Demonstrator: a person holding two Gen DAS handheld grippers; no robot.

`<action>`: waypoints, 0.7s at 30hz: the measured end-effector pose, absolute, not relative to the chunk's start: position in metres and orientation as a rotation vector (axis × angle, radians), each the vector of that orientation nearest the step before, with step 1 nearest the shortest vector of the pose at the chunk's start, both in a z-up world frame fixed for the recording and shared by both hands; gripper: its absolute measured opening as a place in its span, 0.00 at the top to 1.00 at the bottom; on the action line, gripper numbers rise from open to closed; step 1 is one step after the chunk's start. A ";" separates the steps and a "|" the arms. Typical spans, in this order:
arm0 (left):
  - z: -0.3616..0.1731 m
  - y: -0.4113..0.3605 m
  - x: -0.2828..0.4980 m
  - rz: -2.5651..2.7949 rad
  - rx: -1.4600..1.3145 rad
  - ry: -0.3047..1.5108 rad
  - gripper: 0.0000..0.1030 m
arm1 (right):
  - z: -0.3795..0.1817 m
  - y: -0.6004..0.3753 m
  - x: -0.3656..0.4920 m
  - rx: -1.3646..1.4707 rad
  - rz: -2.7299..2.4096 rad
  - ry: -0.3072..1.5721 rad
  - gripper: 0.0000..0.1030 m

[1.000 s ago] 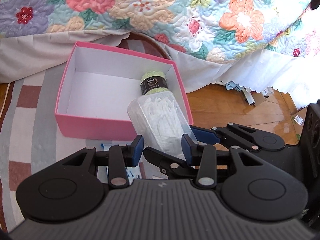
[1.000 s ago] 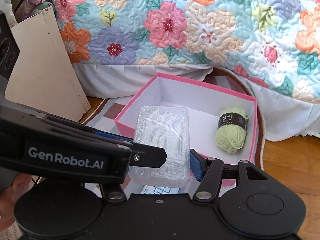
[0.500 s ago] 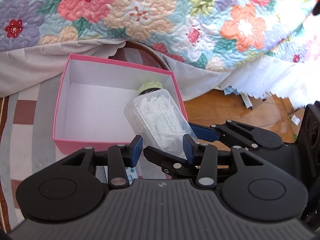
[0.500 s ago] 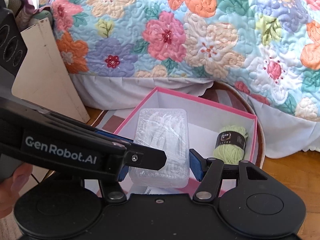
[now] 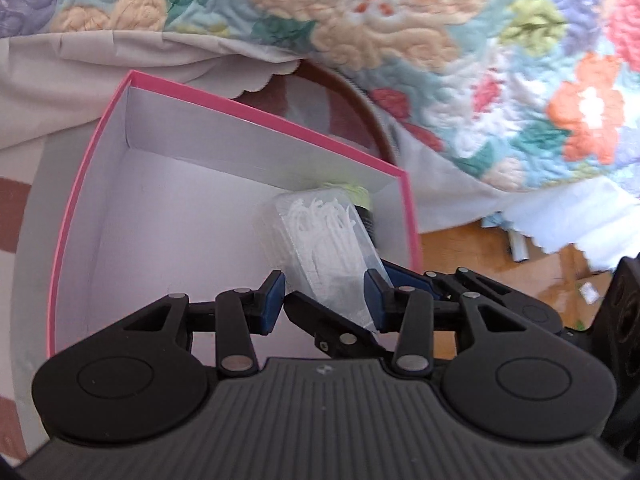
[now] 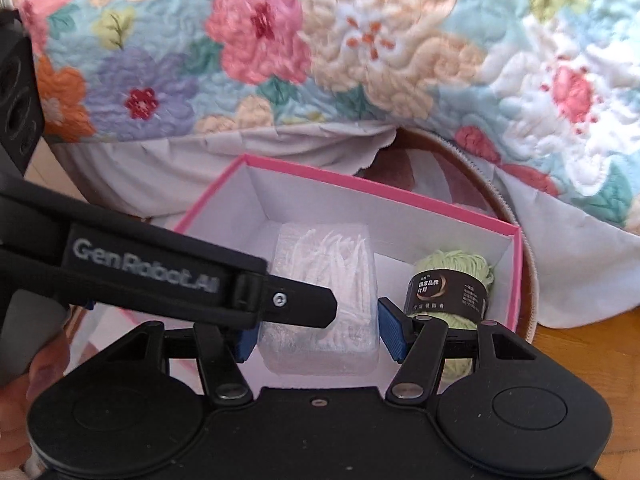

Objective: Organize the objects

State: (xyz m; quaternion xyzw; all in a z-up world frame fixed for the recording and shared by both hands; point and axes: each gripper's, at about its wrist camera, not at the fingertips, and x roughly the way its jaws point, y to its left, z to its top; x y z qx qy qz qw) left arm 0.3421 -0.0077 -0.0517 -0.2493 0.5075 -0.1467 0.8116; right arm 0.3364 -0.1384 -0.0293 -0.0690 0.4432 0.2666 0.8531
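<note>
My right gripper point(image 6: 316, 334) is shut on a clear plastic box of white floss picks point(image 6: 324, 280) and holds it over the inside of a pink box with a white lining point(image 6: 400, 200). A green yarn ball with a black label point(image 6: 452, 280) lies in the pink box's right corner. In the left wrist view my left gripper point(image 5: 324, 300) is open, hovering over the pink box point(image 5: 100, 184). The floss pick box point(image 5: 328, 240) and a right gripper finger lie between its pads. The yarn point(image 5: 356, 192) is mostly hidden behind the floss pick box.
A floral quilt point(image 6: 320, 40) with a pale bed skirt hangs just behind the pink box. The box sits on a patterned rug point(image 5: 16, 208). Wooden floor point(image 5: 480, 248) lies to the right with paper scraps on it.
Both grippers have moved forward and down toward the pink box. The floss pick box, held outside the near wall before, is now inside the box beside the yarn.
</note>
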 end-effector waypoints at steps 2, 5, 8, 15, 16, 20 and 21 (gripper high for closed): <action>-0.060 -0.008 0.351 -0.291 -0.527 1.090 0.58 | -0.039 -0.134 0.347 -0.152 0.564 0.948 0.37; -0.072 -0.006 0.361 -0.270 -0.541 1.098 0.58 | -0.051 -0.131 0.361 -0.151 0.572 0.966 0.37; -0.084 -0.005 0.368 -0.255 -0.548 1.111 0.58 | -0.063 -0.129 0.371 -0.152 0.586 0.984 0.37; -0.103 -0.007 0.374 -0.222 -0.518 1.117 0.58 | -0.082 -0.131 0.383 -0.148 0.656 1.021 0.31; -0.103 -0.007 0.374 -0.218 -0.500 1.114 0.59 | -0.084 -0.133 0.384 -0.135 0.692 1.034 0.29; -0.107 -0.009 0.380 -0.236 -0.506 1.114 0.58 | -0.087 -0.134 0.381 -0.175 0.718 1.016 0.30; -0.109 -0.009 0.382 -0.241 -0.513 1.115 0.58 | -0.087 -0.135 0.380 -0.184 0.720 1.011 0.30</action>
